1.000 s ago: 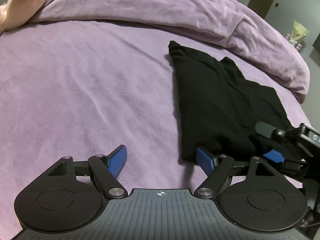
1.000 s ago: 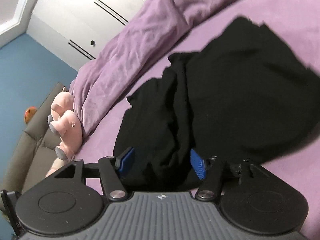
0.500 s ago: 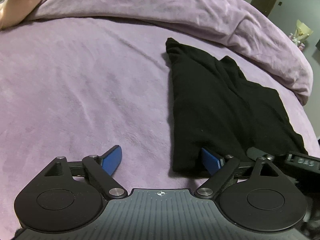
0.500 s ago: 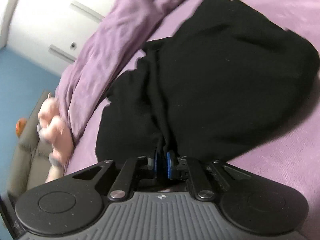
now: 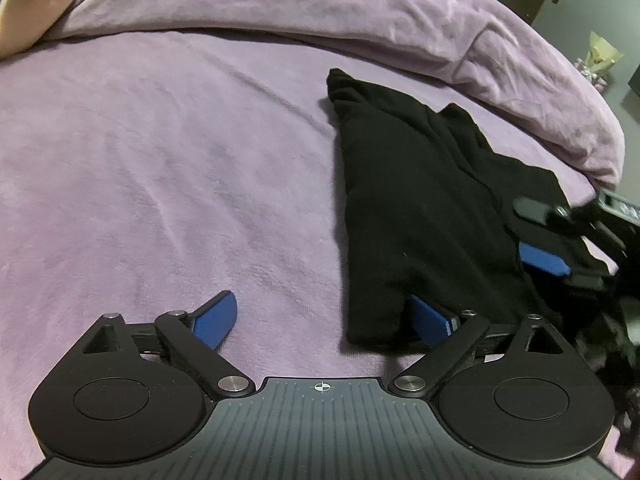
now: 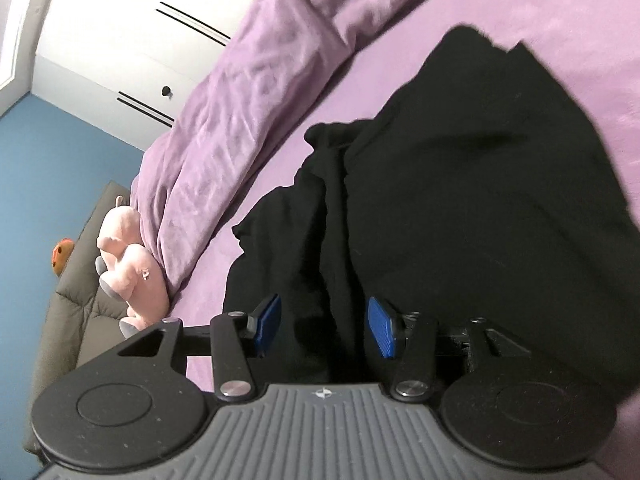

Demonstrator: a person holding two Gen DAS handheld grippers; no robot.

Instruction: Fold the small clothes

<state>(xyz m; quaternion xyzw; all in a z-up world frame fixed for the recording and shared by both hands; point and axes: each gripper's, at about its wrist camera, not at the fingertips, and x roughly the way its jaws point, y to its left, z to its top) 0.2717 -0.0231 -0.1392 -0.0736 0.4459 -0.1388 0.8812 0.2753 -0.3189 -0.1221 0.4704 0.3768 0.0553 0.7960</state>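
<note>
A black garment (image 5: 424, 208) lies folded lengthwise on the purple bedspread (image 5: 160, 160), right of centre in the left wrist view. My left gripper (image 5: 320, 320) is open at its near left corner; its right pad (image 5: 430, 318) sits under the cloth edge and its left pad (image 5: 214, 320) rests on the bedspread. My right gripper (image 6: 324, 326) is open, its blue pads on either side of a bunched ridge of the garment (image 6: 460, 200). The right gripper also shows at the right edge of the left wrist view (image 5: 548, 240).
A rumpled purple duvet (image 5: 360, 16) lies along the far side of the bed. A pink plush toy (image 6: 128, 256) sits beside a grey sofa (image 6: 76, 300). White wardrobe doors (image 6: 132, 40) and a blue wall stand behind. The bed edge falls away at the right.
My right gripper was shut on the garment half a second ago and has opened and let it go. My left gripper has stayed open at the near corner.
</note>
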